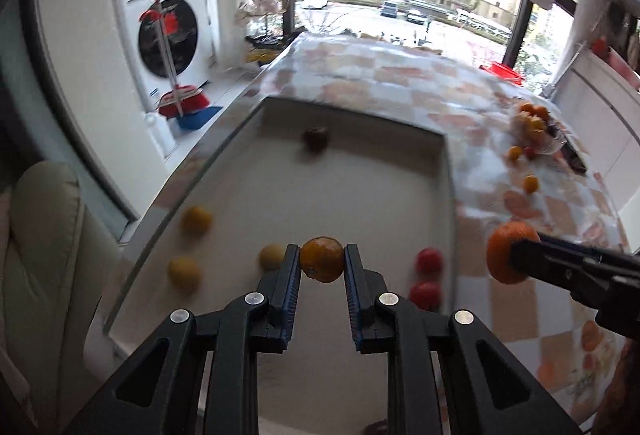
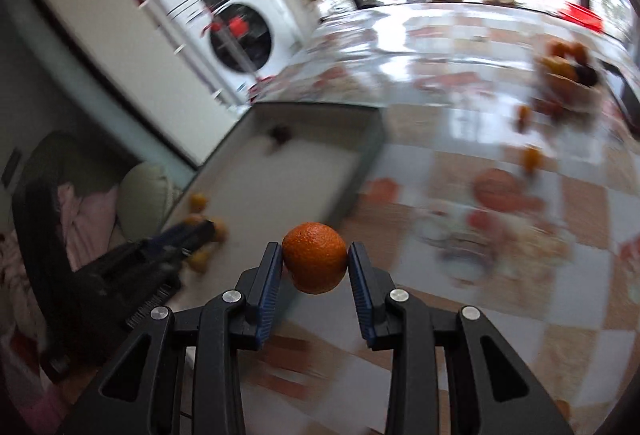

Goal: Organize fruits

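The left gripper (image 1: 322,262) was clamped on a dull orange fruit (image 1: 322,260), holding it above the near end of the white tray (image 1: 447,171). The right gripper (image 2: 314,261) pinched a brighter orange (image 2: 314,257), which hung over the checkered worktop (image 2: 580,203) just beyond the tray's right wall. Inside the tray lay three yellow fruits (image 1: 196,220) toward its left wall, two red fruits (image 1: 429,261) near its right wall, and one dark fruit (image 1: 316,139) close to its far wall. Well away from the tray, at the worktop's far right, a blurred heap of fruit (image 1: 531,123) sat with a few small orange ones scattered nearer the tray.
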The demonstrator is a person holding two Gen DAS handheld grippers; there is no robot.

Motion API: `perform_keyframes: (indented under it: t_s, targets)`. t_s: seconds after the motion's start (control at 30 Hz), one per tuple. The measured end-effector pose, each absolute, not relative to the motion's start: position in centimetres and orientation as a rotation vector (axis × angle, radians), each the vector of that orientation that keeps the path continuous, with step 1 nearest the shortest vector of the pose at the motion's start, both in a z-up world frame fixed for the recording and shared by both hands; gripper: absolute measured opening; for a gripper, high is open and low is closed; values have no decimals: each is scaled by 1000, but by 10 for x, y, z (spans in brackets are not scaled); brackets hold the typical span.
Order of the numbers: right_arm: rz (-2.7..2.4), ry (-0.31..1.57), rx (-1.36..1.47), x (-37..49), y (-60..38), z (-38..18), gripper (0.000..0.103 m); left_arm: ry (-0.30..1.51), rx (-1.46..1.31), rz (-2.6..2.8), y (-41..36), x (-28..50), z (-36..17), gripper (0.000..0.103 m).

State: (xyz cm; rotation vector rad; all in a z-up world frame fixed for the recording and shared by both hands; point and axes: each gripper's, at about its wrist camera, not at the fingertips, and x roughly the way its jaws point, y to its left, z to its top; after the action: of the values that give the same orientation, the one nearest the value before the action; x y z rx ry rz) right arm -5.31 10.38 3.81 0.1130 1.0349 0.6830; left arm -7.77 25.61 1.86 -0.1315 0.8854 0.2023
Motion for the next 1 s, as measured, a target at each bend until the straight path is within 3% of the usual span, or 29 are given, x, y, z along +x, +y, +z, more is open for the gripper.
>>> perform_keyframes:
  t_s: [0.2, 0.27, 0.3, 0.33, 0.4, 0.47, 0.63, 0.7, 0.73, 1.0]
  targets:
    - [730, 1067, 30, -55, 147, 35, 38, 932, -158, 226, 265, -81, -1, 23]
    - [737, 1074, 19, -55, 152, 35, 50, 948, -155, 228, 266, -82, -6, 24]
    - [732, 1070, 15, -56, 153, 36, 56, 958, -152, 229, 266, -82, -8, 37]
    - [728, 1064, 12, -57, 154, 38, 65, 959, -149, 232, 266, -83, -8, 69]
    - [720, 1047, 9, -58, 149, 43, 70, 906, -137, 281, 264, -89, -4, 98]
    - [703, 1030, 4, -56, 141, 48, 80, 843, -124, 293, 260, -94, 5, 99]
    - [604, 1018, 50, -48, 96, 55, 85, 822, -87, 258, 240, -92, 21, 99]
    - [540, 1022, 95, -43, 71, 53, 92, 802, -56, 222, 223, -94, 29, 98]
    - [487, 1025, 134, -40, 49, 50, 101, 789, -39, 187, 208, -94, 34, 99]
    - [168, 1066, 239, -39, -78, 13, 103, 818, 86, -35, 104, -79, 24, 99]
